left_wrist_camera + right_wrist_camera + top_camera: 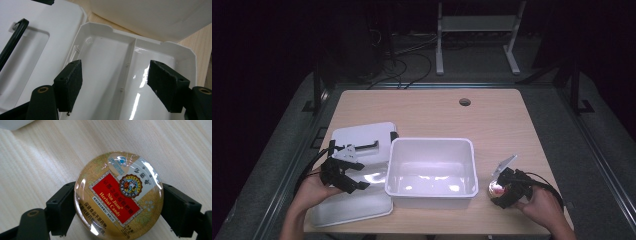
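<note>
Wooden table point(492, 120), round candy tin point(119, 195) label-up between right gripper point(119, 207) jaws; left gripper point(115, 86) jaws spread.

Tin point(496, 188) right of tub point(432, 170); lid point(362, 142) left.

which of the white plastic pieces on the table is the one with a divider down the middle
The shallow tray beneath the open left gripper; a ridge splits it, unlike the deep bin or handled lid.

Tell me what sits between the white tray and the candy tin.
The white bin stands between the tray and the tin, plus a strip of bare table right of it, per the high view.
</note>
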Tool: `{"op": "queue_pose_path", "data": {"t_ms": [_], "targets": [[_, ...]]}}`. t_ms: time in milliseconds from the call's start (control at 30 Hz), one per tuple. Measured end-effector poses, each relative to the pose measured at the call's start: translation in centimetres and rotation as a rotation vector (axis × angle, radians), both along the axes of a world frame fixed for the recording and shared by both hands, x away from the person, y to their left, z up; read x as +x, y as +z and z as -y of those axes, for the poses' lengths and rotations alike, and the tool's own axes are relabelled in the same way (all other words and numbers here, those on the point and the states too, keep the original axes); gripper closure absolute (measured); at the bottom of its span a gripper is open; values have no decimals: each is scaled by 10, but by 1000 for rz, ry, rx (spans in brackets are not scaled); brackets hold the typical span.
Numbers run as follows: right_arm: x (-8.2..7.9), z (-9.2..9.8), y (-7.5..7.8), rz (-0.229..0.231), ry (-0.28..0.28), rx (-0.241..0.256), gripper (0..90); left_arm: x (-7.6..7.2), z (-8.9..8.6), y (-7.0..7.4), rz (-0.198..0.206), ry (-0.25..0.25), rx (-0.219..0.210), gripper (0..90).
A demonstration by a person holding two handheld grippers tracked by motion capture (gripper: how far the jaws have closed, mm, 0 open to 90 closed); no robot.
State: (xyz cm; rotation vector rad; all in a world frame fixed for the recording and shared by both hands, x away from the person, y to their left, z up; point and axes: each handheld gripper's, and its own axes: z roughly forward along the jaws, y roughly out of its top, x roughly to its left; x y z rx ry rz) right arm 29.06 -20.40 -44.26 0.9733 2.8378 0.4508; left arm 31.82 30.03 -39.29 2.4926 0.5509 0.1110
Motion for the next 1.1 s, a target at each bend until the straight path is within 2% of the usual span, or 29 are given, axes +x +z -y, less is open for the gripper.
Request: {"op": "queue_pose_path", "data": {"t_ms": [67, 133, 267, 433, 700, 900, 1100], "targets": [[1, 3, 3, -12, 3, 22, 199, 0, 0, 0, 1, -3, 3, 277], [2, 5, 6, -14, 15, 23, 200, 0, 0, -1, -1, -2, 3, 275], [4, 7, 14, -8, 48, 1, 200, -1, -1, -1, 0, 1, 2, 259], [8, 10, 25, -1, 125, -31, 200, -2, 0, -3, -2, -1, 2, 252], [16, 5, 42, -8, 219, -106, 200, 0, -1, -2, -10, 21, -7, 206], [22, -3, 56, -27, 255, -146, 200, 0, -3, -2, -16, 37, -30, 175], [25, -8, 72, -18, 295, -150, 200, 0, -3, -3, -14, 34, -26, 162]]}}
